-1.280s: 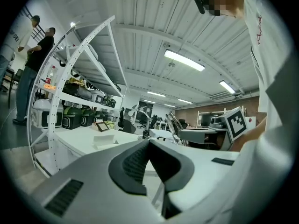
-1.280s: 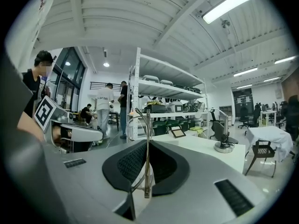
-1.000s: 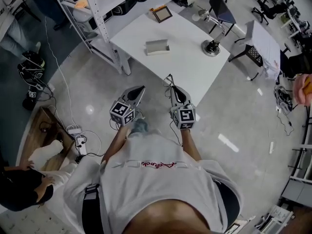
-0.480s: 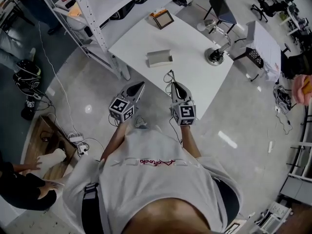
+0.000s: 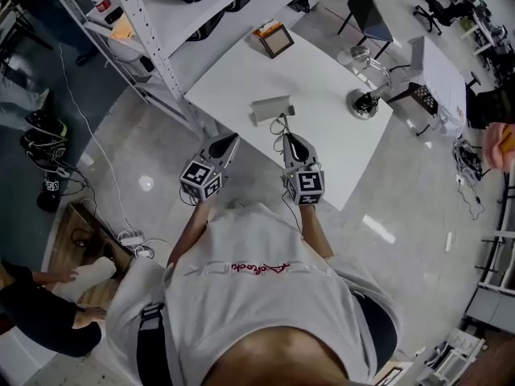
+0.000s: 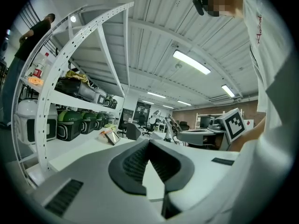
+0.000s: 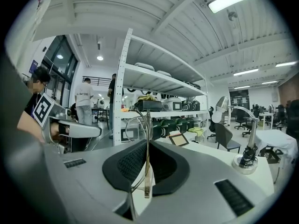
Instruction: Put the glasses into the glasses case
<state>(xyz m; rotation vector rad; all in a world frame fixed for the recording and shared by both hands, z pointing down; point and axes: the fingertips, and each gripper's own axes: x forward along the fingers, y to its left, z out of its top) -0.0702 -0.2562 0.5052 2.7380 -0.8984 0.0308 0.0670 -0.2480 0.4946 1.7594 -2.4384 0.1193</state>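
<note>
In the head view both grippers are held side by side in front of the person, pointing at a white table [image 5: 322,71]. The right gripper [image 5: 285,137] is shut on thin wire-framed glasses [image 5: 279,125], whose frame sticks up past the fingertips [image 7: 145,139]. The left gripper [image 5: 234,138] is shut with nothing in it; its jaws meet at the tips [image 6: 148,143]. A grey glasses case [image 5: 272,108] lies on the table just beyond the right gripper's tips. In both gripper views the case is hidden behind the jaws.
A desk lamp [image 5: 366,103] stands at the table's right end and a small framed picture [image 5: 275,39] at its far end. A white shelf rack [image 5: 145,22] with bags runs along the left. Office chairs stand behind the table. Cables and a person are on the floor at lower left.
The person has walked forward: the table and case have come closer, and both grippers' tips now reach the table's near edge. The glasses stay in the right gripper.
</note>
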